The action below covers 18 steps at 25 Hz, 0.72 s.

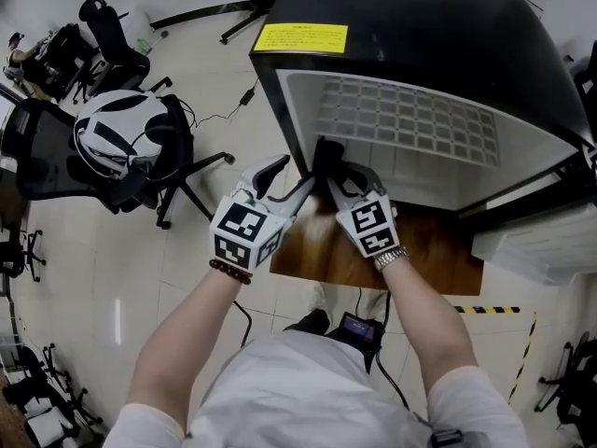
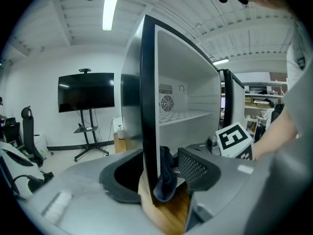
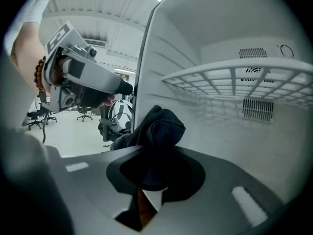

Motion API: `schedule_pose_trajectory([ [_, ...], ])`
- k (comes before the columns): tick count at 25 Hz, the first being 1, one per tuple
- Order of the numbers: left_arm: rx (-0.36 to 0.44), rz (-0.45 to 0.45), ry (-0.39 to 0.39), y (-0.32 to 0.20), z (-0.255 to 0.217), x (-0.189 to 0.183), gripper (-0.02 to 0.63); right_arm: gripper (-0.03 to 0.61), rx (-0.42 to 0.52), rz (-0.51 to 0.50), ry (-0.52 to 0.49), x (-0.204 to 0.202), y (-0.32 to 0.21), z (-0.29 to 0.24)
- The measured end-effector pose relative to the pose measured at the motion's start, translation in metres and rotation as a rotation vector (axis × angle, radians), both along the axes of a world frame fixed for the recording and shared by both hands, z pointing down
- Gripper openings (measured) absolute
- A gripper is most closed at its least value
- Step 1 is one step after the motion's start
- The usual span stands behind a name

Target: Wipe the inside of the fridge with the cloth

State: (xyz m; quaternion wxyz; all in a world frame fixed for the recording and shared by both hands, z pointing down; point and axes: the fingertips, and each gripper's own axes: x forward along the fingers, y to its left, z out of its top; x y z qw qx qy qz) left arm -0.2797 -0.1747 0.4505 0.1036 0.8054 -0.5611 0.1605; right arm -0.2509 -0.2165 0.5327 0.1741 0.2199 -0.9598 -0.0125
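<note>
Right gripper view: our right claw (image 3: 155, 166) clamps the cloth (image 3: 161, 125) by the fridge (image 3: 234, 141) wall; left claw (image 2: 157, 170) gapes astride its edge; we judge wiping barely begun

The floor (image 1: 103, 278) is pale, glossy tile, with a strip of yellow-and-black tape (image 1: 487, 310) near its right edge. Black office chairs (image 1: 42, 161) crowd the left side, and a white-and-black helmet (image 1: 114, 133) rests on one of them. A thin cable (image 1: 224, 112) trails over the tiles. By the white wall (image 2: 39, 67) a dark screen (image 2: 86, 92) sits on a wheeled stand (image 2: 90, 141). A long ceiling light (image 2: 111, 6) glows above.
</note>
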Motion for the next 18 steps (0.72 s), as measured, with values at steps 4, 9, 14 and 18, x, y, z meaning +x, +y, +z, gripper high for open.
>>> schedule_pose_trajectory([
  [4, 0.009, -0.003, -0.006, -0.003, 0.0, 0.0, 0.222, 0.066, 0.004, 0.017, -0.01, -0.008, -0.009, 0.004],
  [9, 0.02, -0.018, -0.004, -0.004, 0.0, -0.002, 0.21, 0.064, 0.012, 0.054, -0.018, -0.011, -0.023, 0.007],
  [14, 0.023, -0.032, -0.006, -0.004, 0.0, -0.001, 0.198, 0.064, 0.025, 0.087, -0.016, -0.014, -0.038, 0.008],
  [18, 0.026, -0.038, -0.016, -0.004, 0.001, -0.004, 0.189, 0.064, 0.036, 0.115, -0.012, -0.017, -0.053, 0.007],
])
